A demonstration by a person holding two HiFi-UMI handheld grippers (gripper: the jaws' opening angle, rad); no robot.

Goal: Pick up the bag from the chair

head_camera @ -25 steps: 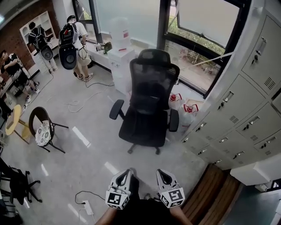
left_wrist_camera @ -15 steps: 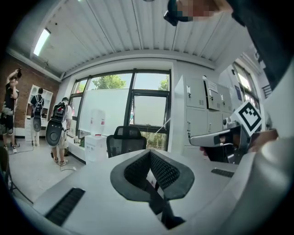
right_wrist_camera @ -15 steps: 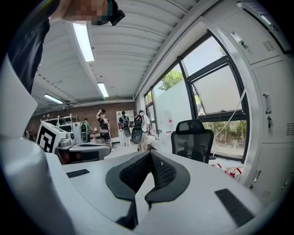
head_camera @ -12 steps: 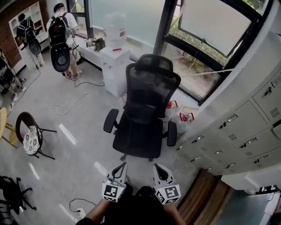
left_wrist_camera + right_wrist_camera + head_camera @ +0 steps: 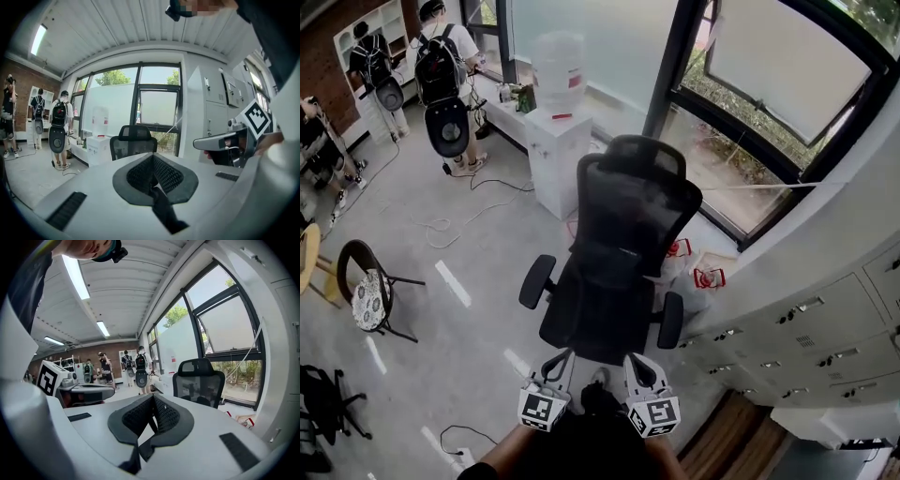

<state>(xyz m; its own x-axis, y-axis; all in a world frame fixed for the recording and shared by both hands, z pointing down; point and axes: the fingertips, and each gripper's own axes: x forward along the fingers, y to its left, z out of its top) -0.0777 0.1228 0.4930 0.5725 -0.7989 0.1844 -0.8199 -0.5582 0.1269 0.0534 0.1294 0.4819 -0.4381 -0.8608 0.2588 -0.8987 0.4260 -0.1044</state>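
Count: two grippers, one black office chair (image 5: 623,234), two white bags with red handles (image 5: 709,278), one water dispenser (image 5: 558,141), one small chair with a patterned cushion (image 5: 366,295), and two persons wearing backpacks (image 5: 445,66).

- The left gripper (image 5: 565,354) and the right gripper (image 5: 633,358) are held side by side just short of the office chair's seat. On each, the jaws are closed pad to pad with nothing between them.
- The two bags lie on the floor between the office chair and the window.
- The seat is black. No view shows whether a bag lies on it.

The head view alone shows the seat, both armrests and both bags. Each gripper view shows only the mesh backrest above its gripper's body, with the other gripper at its edge.
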